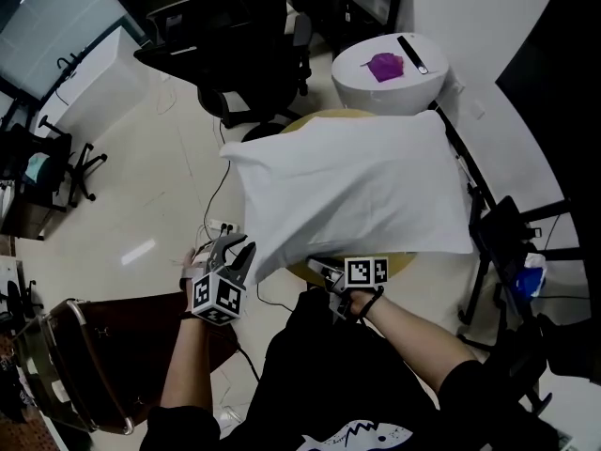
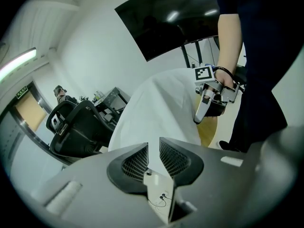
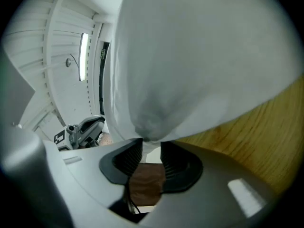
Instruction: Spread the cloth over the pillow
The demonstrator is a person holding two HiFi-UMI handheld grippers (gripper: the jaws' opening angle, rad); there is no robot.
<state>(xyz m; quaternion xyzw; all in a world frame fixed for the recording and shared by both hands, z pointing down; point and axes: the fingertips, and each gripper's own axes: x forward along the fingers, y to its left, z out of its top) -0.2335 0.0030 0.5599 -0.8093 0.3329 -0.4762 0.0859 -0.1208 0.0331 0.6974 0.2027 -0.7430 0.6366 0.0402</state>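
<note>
- Overhead, in the head view, the cloth [image 1: 357, 186] lies puffed across the round bench [image 1: 399, 263]. The left tool [image 1: 242, 256] lifts its near-left corner, and the right tool [image 1: 324, 272] meets its near edge.
- Left gripper view: narrow jaws pinch a cloth strip.
- Right gripper view: jaws grip a hanging cloth fold.
</note>
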